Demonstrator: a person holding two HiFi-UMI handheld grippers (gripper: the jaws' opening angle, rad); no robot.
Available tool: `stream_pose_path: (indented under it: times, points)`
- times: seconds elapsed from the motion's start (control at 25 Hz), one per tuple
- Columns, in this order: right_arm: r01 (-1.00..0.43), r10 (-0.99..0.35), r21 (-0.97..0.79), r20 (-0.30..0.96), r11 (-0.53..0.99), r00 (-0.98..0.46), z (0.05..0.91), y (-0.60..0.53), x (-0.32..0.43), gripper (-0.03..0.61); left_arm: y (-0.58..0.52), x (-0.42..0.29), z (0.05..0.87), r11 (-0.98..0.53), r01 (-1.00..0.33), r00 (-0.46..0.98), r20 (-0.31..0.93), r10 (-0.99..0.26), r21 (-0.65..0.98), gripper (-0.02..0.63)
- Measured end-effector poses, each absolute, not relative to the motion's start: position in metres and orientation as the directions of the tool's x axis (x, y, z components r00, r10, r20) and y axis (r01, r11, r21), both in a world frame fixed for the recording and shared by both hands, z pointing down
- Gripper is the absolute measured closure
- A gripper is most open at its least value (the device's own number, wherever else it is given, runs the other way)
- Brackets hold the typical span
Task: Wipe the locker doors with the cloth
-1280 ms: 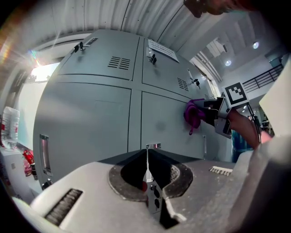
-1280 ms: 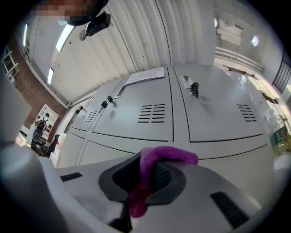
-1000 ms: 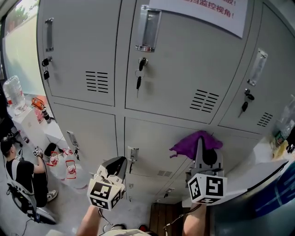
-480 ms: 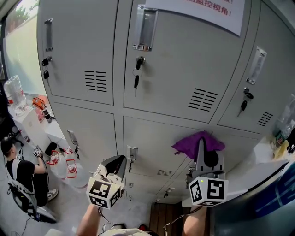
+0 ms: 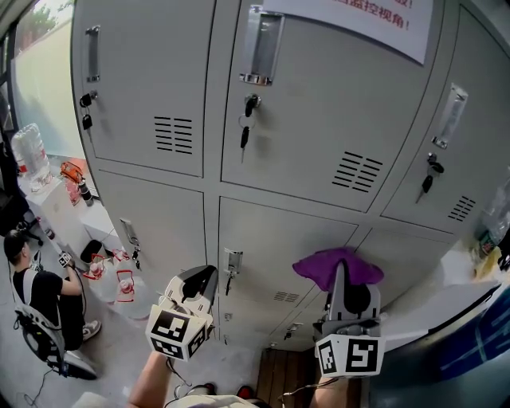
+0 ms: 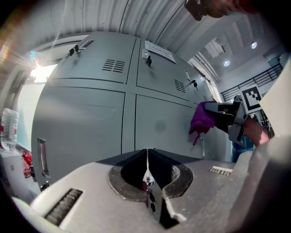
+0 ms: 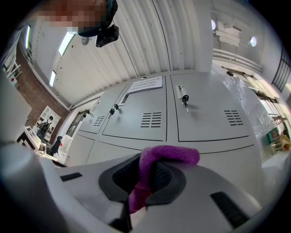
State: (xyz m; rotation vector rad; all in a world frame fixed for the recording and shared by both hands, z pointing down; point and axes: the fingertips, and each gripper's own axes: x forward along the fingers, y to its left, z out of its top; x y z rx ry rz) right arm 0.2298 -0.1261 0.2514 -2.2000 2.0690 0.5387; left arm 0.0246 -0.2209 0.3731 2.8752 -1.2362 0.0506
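Note:
Grey metal locker doors [image 5: 287, 143] fill the head view, with keys hanging in their locks and louvred vents. A purple cloth [image 5: 335, 265] is bunched against a lower door [image 5: 271, 239], and my right gripper [image 5: 341, 275] is shut on it. In the right gripper view the cloth [image 7: 157, 161] folds up between the jaws. My left gripper [image 5: 199, 283] hangs lower left, away from the doors, jaws shut with nothing between them. In the left gripper view, the cloth [image 6: 201, 119] and right gripper [image 6: 229, 119] show at the right.
A white notice [image 5: 358, 20] is stuck on the upper middle door. At the far left, a person [image 5: 32, 295] sits low beside a white shelf [image 5: 56, 207] with bottles. A ledge with bottles [image 5: 486, 239] stands at the right.
My right gripper and the purple cloth have slid down the lower door. The left gripper has stayed nearly where it was.

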Motion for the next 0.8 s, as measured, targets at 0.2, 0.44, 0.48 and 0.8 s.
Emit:
stream_pose_path:
  times: [0.2, 0.44, 0.48, 0.8]
  points:
    - [-0.983, -0.957, 0.182, -0.29, -0.036, -0.019, 0.263, -0.12, 0.205, 0.546, -0.219, 0.018, 0.368, -0.68, -0.733, 0.68, 0.029, -0.733, -0.012, 0.584]
    - [-0.982, -0.956, 0.183, -0.276, 0.054, -0.104, 0.274, -0.127, 0.17, 0.546, -0.218, 0.005, 0.364, -0.659, -0.752, 0.659, 0.029, -0.752, -0.021, 0.584]
    - [-0.98, -0.955, 0.184, -0.272, 0.073, -0.122, 0.276, -0.129, 0.163, 0.546, -0.217, 0.002, 0.364, -0.654, -0.757, 0.653, 0.029, -0.757, -0.023, 0.584]
    - [-0.961, -0.939, 0.191, -0.244, 0.2, -0.243, 0.292, -0.153, 0.113, 0.546, -0.216, -0.029, 0.361, -0.598, -0.801, 0.597, 0.027, -0.802, -0.033, 0.584]
